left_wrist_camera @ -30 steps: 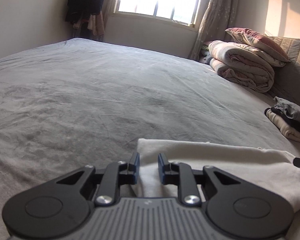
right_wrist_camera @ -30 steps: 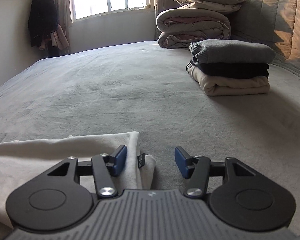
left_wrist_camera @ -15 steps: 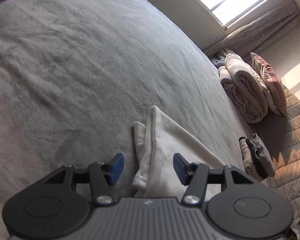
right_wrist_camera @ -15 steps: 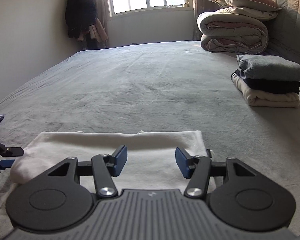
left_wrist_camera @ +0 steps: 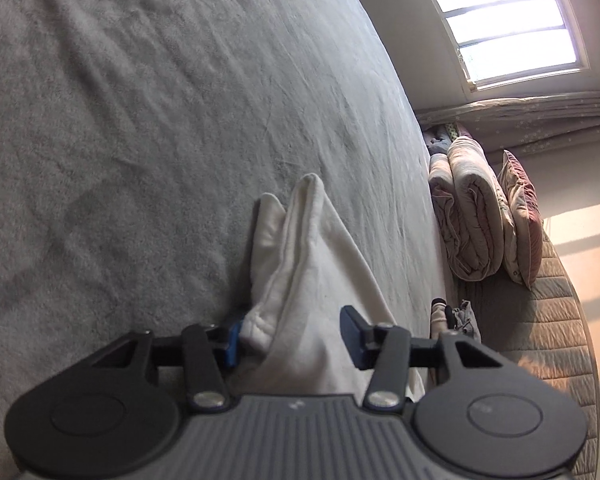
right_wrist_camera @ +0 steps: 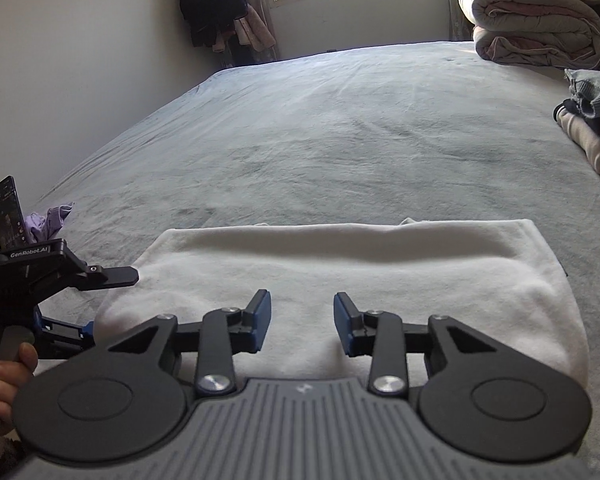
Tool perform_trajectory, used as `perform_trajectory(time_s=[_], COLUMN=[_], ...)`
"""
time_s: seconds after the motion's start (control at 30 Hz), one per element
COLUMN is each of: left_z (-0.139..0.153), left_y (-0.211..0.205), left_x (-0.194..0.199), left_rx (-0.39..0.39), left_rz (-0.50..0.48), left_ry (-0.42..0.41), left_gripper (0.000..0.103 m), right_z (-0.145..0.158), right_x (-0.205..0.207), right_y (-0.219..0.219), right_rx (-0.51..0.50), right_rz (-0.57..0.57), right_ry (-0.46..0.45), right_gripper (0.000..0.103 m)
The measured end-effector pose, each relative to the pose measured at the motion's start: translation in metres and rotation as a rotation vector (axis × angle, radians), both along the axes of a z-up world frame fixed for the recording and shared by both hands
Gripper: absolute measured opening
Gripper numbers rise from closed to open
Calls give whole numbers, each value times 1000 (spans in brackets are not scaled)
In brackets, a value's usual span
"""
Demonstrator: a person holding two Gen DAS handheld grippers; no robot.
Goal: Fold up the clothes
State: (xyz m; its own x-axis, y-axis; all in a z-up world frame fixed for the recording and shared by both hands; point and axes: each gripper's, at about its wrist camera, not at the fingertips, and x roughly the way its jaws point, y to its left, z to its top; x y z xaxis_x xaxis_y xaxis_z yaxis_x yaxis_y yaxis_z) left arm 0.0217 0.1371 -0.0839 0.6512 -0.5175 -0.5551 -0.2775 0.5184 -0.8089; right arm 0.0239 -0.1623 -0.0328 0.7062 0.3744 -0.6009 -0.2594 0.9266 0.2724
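A cream garment [right_wrist_camera: 340, 272], already folded into a long band, lies on the grey bed [right_wrist_camera: 340, 128] at 6 o'clock in the right wrist view. The left gripper [left_wrist_camera: 290, 332] straddles the band's end, its jaws having just been closing, one pad touching the cloth and the other apart, so nothing is grasped. The right gripper [right_wrist_camera: 302, 322] hovers above mid-band, also closing, on nothing. Likely next: both pinch and fold the band across, toward the stack of 3 folded clothes [right_wrist_camera: 592, 128] at 3 o'clock.
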Motion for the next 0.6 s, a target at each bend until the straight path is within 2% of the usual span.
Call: perform_trajectory(time_s=[0.03,0.13,0.33,0.43,0.6], left_z=[1,10,46,60,75], left_y=[0,1,-17,-31,-56], left_x=[-1,-5,-12,-12,-6], left_rx=[-2,-23,-31,-31,-38], left_rz=[9,24,-31,-62,-102], left_ry=[-3,-49,-202,-255,-321], left_gripper=[27,24,20,19,20], right_z=[-1,-6,-23,-29,-23], right_x=[1,5,12,15,13], right_y=[2,10,14,12,5], right_rx=[2,-10,4,46,80], right_rz=[4,24,17,9,11], right_ry=[6,28,89,103,108], right_gripper=[30,21,20,20,21])
